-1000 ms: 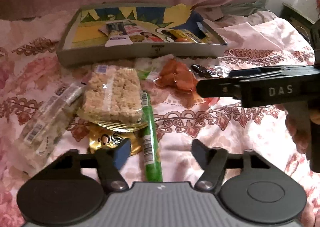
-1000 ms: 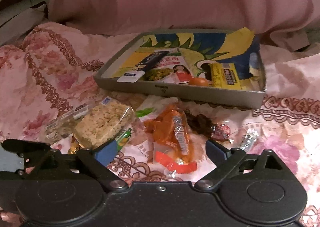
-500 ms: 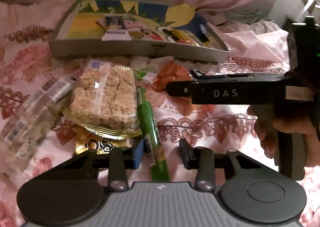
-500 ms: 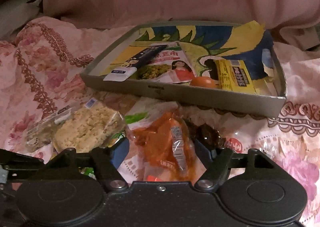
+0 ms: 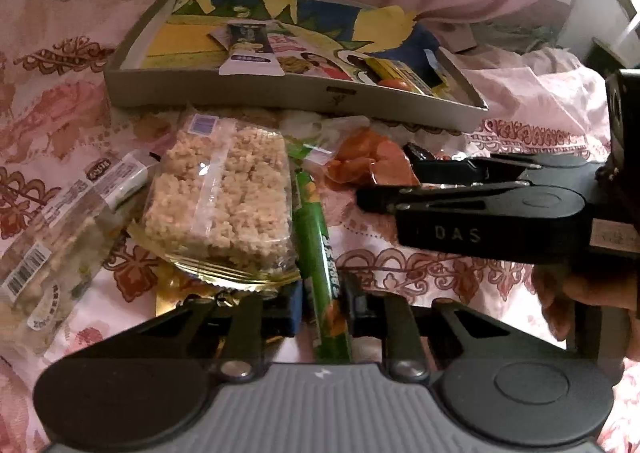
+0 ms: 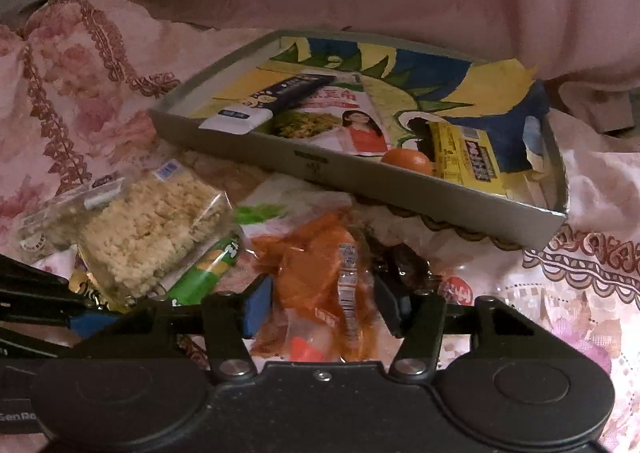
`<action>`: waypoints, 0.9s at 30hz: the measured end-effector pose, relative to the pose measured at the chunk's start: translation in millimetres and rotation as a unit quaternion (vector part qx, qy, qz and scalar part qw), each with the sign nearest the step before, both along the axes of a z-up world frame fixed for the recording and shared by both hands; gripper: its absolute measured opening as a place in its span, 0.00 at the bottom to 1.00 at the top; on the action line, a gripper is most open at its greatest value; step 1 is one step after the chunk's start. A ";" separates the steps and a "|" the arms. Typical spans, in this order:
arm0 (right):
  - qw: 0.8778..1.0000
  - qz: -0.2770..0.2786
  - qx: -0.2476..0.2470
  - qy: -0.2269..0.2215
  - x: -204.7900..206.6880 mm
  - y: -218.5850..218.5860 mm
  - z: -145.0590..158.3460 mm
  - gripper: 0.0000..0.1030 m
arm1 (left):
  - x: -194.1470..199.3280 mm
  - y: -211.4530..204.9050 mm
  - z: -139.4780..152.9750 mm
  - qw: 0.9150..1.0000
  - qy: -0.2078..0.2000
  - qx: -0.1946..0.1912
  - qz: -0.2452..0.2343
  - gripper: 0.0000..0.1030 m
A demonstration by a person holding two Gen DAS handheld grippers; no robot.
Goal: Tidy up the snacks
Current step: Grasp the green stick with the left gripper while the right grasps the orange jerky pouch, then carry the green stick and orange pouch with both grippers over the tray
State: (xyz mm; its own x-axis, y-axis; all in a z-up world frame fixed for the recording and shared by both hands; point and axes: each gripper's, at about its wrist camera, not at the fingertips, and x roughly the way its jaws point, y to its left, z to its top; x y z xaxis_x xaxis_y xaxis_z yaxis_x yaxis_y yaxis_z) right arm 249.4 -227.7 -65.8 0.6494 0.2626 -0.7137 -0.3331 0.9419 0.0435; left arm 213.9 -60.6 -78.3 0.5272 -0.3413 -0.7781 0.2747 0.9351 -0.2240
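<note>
A green snack stick (image 5: 316,229) lies lengthwise on the flowered bedspread. My left gripper (image 5: 322,305) straddles its near end, jaws closing, and both pads touch its sides. An orange snack packet (image 6: 312,273) lies in front of the grey tray (image 6: 360,177). My right gripper (image 6: 322,305) has it between its closing jaws, the pads just short of the wrapper's edges. In the left wrist view the right gripper (image 5: 388,181) reaches in from the right over the orange packet (image 5: 360,161).
A rice-crisp pack (image 5: 220,205), a clear nut pack (image 5: 52,277) and a gold packet (image 5: 172,301) lie left of the stick. A dark candy (image 6: 404,265) sits right of the orange packet. The tray (image 5: 256,93) holds several packets. A hand (image 5: 560,301) grips the right tool.
Both grippers have sunk closer to the bedspread while their jaws narrowed. The left came in around the green stick and the right around the orange packet.
</note>
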 end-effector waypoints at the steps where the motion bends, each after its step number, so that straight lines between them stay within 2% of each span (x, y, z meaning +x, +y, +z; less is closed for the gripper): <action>1: 1.000 -0.001 0.002 0.000 -0.7 -1.3 -0.5 0.56 | -0.8 -1.2 0.9 1.000 0.000 0.003 0.001 0.21; 4: 1.000 0.006 -0.002 -0.005 -1.1 -0.3 -2.7 0.61 | -2.1 -1.5 1.4 1.000 0.000 0.003 0.005 0.21; 5: 1.000 0.010 -0.001 -0.007 -1.3 0.6 -3.7 0.65 | -1.5 -1.0 0.9 1.000 0.001 0.000 0.007 0.21; 7: 1.000 0.014 -0.013 -0.016 -3.8 4.6 -5.1 0.60 | -0.6 0.8 0.5 1.000 0.003 -0.005 0.009 0.21; 8: 0.999 0.013 -0.028 -0.023 -4.9 7.7 -5.6 0.52 | -0.4 1.6 0.4 1.000 0.004 -0.006 0.009 0.21; 11: 0.999 0.011 -0.040 -0.030 -8.9 9.7 -2.7 0.42 | -2.1 1.1 0.8 1.000 0.000 -0.005 0.009 0.20; 17: 0.998 0.015 -0.060 -0.031 -24.6 13.9 3.2 0.40 | -7.5 1.7 6.3 1.000 0.003 -0.011 0.011 0.19; 22: 0.997 0.014 -0.066 -0.039 -43.9 10.5 18.3 0.40 | -12.2 5.3 15.4 0.999 0.004 -0.034 0.013 0.18; 27: 0.995 0.000 -0.066 -0.070 -60.1 2.2 41.0 0.40 | -19.7 15.6 31.7 0.997 -0.005 -0.070 0.023 0.18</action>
State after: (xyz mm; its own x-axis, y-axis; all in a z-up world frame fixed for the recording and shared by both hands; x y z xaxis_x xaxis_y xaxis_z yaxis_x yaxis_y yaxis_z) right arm 189.3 -225.5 -24.8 0.7448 0.1735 -0.6443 -0.3281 0.9360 -0.1272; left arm 194.3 -45.0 -46.6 0.5524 -0.4208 -0.7196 0.2349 0.9068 -0.3499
